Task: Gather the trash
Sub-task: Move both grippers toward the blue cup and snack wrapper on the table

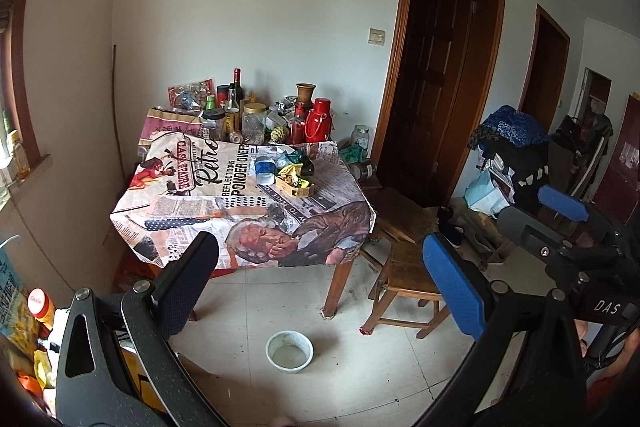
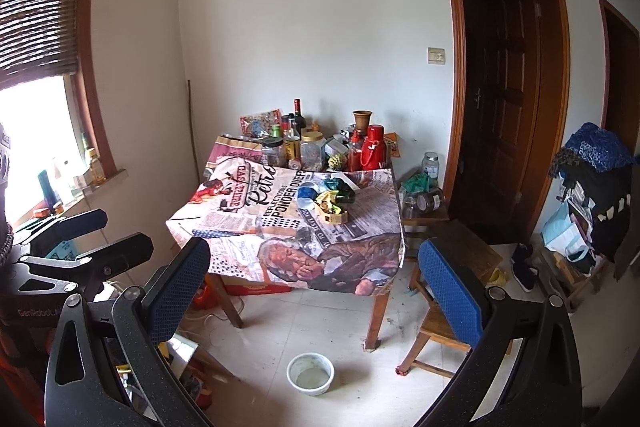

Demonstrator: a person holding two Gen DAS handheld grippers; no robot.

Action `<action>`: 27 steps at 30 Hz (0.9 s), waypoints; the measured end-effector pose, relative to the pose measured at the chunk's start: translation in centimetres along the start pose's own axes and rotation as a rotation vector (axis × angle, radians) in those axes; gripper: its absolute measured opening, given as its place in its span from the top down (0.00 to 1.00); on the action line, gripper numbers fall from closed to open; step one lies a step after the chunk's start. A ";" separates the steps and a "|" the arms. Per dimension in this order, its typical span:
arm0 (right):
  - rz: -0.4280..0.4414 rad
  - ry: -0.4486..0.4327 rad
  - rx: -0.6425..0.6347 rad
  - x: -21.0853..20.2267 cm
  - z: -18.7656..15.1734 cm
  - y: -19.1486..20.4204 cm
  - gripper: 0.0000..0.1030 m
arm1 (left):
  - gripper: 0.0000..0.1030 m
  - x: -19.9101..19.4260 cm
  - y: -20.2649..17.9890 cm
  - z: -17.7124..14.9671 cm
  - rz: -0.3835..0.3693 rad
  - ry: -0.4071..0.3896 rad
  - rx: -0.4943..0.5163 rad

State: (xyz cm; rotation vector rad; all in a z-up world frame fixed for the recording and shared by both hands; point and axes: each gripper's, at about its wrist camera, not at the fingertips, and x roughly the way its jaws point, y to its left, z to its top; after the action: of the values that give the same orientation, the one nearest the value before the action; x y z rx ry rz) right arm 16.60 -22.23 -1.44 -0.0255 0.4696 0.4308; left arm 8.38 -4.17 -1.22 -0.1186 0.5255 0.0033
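1. The trash [image 1: 294, 175] sits as one loose heap near the middle of the tabletop [image 1: 192, 223], on the printed cloth: a blue-and-white cup, green and yellow wrappers, and a small yellow box, all touching or just beside one another. My guess is it was left gathered there so you can clear it from a single spot.
2. The bottles and jars [image 1: 256, 115] stand packed along the far edge by the wall, well apart from the heap. They look like stored goods, not trash, so leave them.
3. A white bowl [image 2: 310, 373] rests on the floor near the front table leg. You cannot tell from here whether it is meant to receive anything.
4. You hold the left tool [image 1: 320, 279] well back from the tabletop and above its height, aimed forward and a little downward. Its fingers are spread wide with nothing between them.
5. Your right tool [image 2: 316, 291] is level beside it, equally far back, fingers spread and empty too.
6. Neither tool is near the heap, so the approach is not yet made.
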 end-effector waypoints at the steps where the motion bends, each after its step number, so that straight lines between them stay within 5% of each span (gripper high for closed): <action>1: -0.005 0.006 0.002 0.9 0.2 -0.1 0.00 | 0.00 0.9 0.2 0.3 0.003 0.005 0.003; 9: -0.053 0.033 0.014 7.4 1.7 -0.7 0.00 | 0.00 8.3 2.1 3.2 -0.016 0.015 0.007; 19: -0.140 0.067 0.071 16.4 6.3 -0.3 0.00 | 0.00 18.5 8.0 11.0 -0.004 -0.002 0.046; 27: -0.184 0.155 0.118 24.5 8.1 -0.9 0.00 | 0.00 25.7 12.0 12.8 -0.010 0.053 0.016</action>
State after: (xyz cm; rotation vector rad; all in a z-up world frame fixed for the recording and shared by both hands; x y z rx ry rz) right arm 40.21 -12.38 -5.11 0.0120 0.6390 0.2208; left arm 36.67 8.55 -4.44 -0.1054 0.5783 -0.0136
